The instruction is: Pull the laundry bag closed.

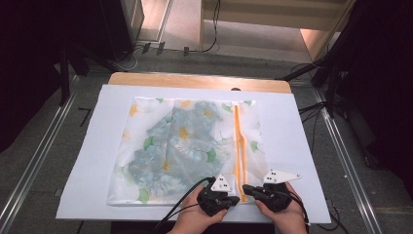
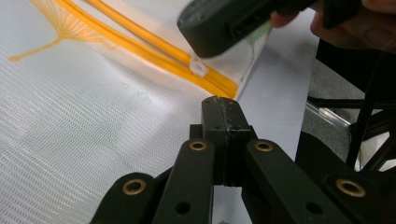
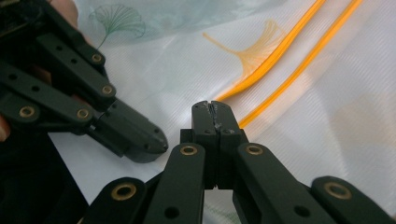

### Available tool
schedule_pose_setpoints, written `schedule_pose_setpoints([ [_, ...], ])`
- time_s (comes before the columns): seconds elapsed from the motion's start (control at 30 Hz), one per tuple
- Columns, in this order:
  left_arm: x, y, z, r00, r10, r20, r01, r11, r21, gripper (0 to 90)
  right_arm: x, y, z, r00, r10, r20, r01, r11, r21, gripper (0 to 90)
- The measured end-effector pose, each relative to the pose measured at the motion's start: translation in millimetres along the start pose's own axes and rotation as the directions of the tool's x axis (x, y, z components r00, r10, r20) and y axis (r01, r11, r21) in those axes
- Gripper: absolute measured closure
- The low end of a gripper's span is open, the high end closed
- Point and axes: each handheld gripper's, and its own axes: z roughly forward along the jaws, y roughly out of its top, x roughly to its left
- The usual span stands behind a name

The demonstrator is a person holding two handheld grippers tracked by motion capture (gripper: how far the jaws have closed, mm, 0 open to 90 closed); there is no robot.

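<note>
item: translucent mesh zip bag [image 1: 185,146], floral garment inside, lying flat on a white sheet [image 1: 292,146] over the wooden table [image 1: 195,80]. orange zipper [image 1: 237,146] runs along the bag's right side toward the near edge; white slider [image 2: 199,69] sits near that end. left gripper [image 1: 237,199], jaws pressed together and empty, tip just beside the zipper's near end. right gripper [image 1: 245,189], jaws likewise together, nothing held, tip close to the left one's.
</note>
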Motion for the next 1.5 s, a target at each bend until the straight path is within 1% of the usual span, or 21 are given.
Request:
schedule_pose_setpoints([
  [0.07, 0.6, -0.1, 0.0, 1.0, 0.0, 0.005, 0.0, 1.0, -0.001, 90.0, -2.9, 1.1, 0.2, 1.0, 0.007, -0.003, -0.007, 1.0, -0.002, 90.0],
  [0.2, 0.8, -0.1, -0.3, 1.0, -0.001, 0.005, 0.001, 1.0, 0.001, 90.0, -6.2, 3.5, 0.6, 1.0, 0.002, 0.009, -0.002, 1.0, -0.009, 90.0],
  [0.3, 0.9, -0.2, -0.2, 1.0, -0.001, 0.005, 0.001, 1.0, 0.001, 90.0, -10.2, 8.4, 0.5, 0.9998, 0.015, 0.011, -0.015, 1.0, -0.021, 90.0],
  [0.4, 1.2, -0.2, -0.1, 1.0, -0.003, 0.008, 0.003, 1.0, 0.0, 90.0, -14.5, 13.7, 3.6, 0.9998, 0.005, 0.021, -0.004, 1.0, -0.031, 90.0],
  [0.47, 1.3, -0.2, -0.1, 1.0, -0.002, 0.007, 0.002, 1.0, -0.003, 90.0, -16.7, 17.5, 5.5, 0.9996, 0.013, 0.025, -0.012, 0.999, -0.031, 90.0],
  [0.53, 1.2, -0.3, -0.2, 1.0, -0.003, 0.008, 0.003, 1.0, -0.003, 90.0, -19.4, 20.8, 6.9, 0.9995, 0.002, 0.031, -0.001, 0.999, -0.035, 90.0],
  [0.57, 1.2, -0.4, -0.2, 1.0, -0.003, 0.008, 0.003, 1.0, -0.004, 90.0, -19.9, 22.6, 7.3, 0.9995, 0.011, 0.031, -0.01, 0.999, -0.035, 90.0],
  [0.6, 1.3, -0.5, -0.3, 1.0, 0.0, 0.007, 0.0, 1.0, -0.004, 90.0, -21.2, 24.1, 7.6, 0.9995, 0.006, 0.03, -0.005, 0.999, -0.033, 90.0],
  [0.63, 1.1, -0.6, -0.4, 1.0, 0.002, 0.006, -0.002, 1.0, -0.004, 90.0, -22.4, 25.8, 8.5, 0.9994, 0.006, 0.033, -0.005, 0.999, -0.04, 90.0],
  [0.7, 1.1, -0.8, -0.6, 1.0, 0.003, 0.006, -0.003, 1.0, -0.005, 90.0, -24.4, 30.3, 9.1, 0.9994, 0.008, 0.033, -0.007, 0.999, -0.039, 90.0],
  [1.0, 1.1, -1.0, -0.7, 1.0, -0.002, 0.008, 0.002, 1.0, -0.005, 90.0, -28.4, 48.0, 15.7, 0.9984, -0.007, 0.057, 0.009, 0.999, -0.04, 90.0],
  [1.23, 0.7, -1.3, -0.5, 1.0, -0.003, 0.009, 0.004, 0.9999, -0.01, 90.0, -34.3, 59.1, 22.4, 0.9974, 0.012, 0.071, -0.009, 0.999, -0.05, 90.0],
  [1.4, 0.5, -1.2, -0.5, 1.0, -0.002, 0.007, 0.002, 1.0, -0.009, 90.0, -40.4, 69.5, 25.7, 0.997, 0.014, 0.076, -0.009, 0.998, -0.059, 90.0],
  [1.43, 0.6, -1.2, -0.5, 1.0, -0.002, 0.008, 0.002, 1.0, -0.009, 90.0, -40.4, 71.3, 26.1, 0.9967, 0.02, 0.079, -0.015, 0.998, -0.058, 90.0],
  [1.5, 0.8, -1.1, -0.7, 1.0, -0.001, 0.008, 0.001, 1.0, -0.007, 90.0, -42.5, 76.4, 27.8, 0.9969, 0.012, 0.078, -0.007, 0.998, -0.055, 90.0],
])
